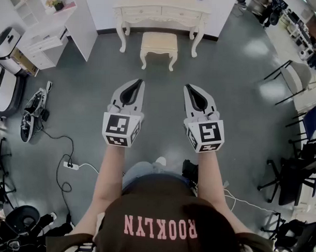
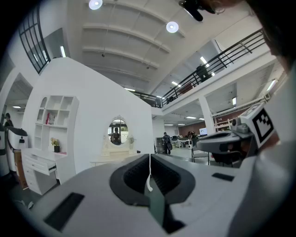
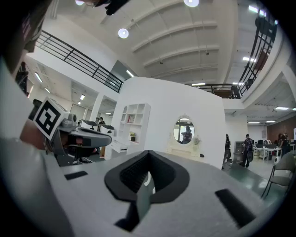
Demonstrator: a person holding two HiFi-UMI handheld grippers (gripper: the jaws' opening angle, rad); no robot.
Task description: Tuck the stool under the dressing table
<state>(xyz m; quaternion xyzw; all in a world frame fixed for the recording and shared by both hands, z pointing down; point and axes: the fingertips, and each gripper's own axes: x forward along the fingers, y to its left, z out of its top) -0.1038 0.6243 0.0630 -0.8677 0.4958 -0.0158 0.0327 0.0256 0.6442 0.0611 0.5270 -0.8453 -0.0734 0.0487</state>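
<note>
A cream stool (image 1: 159, 47) with carved legs stands on the grey floor, just in front of the cream dressing table (image 1: 161, 16) against the white wall. My left gripper (image 1: 138, 82) and right gripper (image 1: 188, 88) are both shut and empty, held level side by side, well short of the stool. In the left gripper view, past the shut left gripper (image 2: 149, 156), the dressing table (image 2: 111, 159) shows with its oval mirror (image 2: 118, 131). The right gripper view looks over the shut right gripper (image 3: 149, 153) at the same mirror (image 3: 184, 130). The stool is hidden in both gripper views.
A white shelf unit with drawers (image 1: 47, 26) stands left of the dressing table. Cables and a power strip (image 1: 71, 166) lie on the floor at left. Black chairs (image 1: 290, 179) crowd the right side, and a folding chair (image 1: 291, 78) stands further back.
</note>
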